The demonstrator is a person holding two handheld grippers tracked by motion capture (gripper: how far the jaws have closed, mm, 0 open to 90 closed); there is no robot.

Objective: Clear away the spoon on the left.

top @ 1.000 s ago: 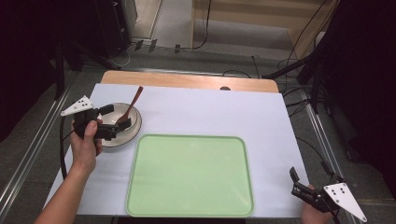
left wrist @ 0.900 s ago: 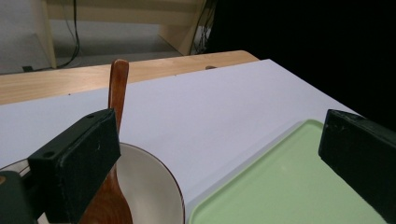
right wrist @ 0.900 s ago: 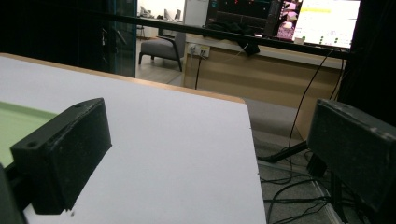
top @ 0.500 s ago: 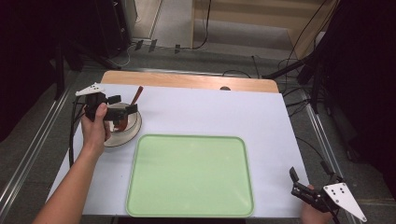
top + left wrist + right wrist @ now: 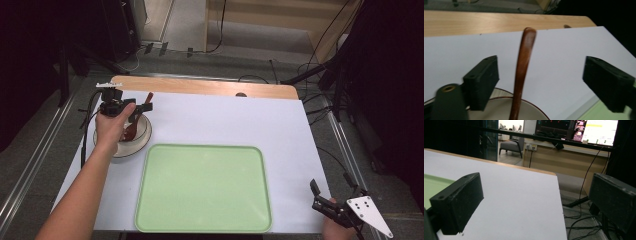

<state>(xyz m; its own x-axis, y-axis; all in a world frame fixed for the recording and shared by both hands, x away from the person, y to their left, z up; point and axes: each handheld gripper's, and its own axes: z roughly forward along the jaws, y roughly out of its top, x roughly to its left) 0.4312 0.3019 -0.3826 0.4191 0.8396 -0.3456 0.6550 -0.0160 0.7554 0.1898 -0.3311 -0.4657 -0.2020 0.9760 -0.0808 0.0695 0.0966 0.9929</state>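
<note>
Spoon [image 5: 522,75], brown wood, leans in the bowl [image 5: 499,110] w/ its handle sticking up right between the jaws of the left gripper [image 5: 541,82]. Jaws have just been closing but don't touch it yet; handle sits nearer one jaw. Best to shift a bit so it's in the middle, squeeze slow, then lift straight so the bowl doesn't tip. Green tray [image 5: 202,187] is just beside the bowl. Right gripper [image 5: 327,202] waits wide open, well apart, w/ nothing in it.

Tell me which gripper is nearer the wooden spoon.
Left. The left gripper straddles the wooden spoon handle above the bowl, not touching it; the right gripper waits at the table's near right corner.
</note>
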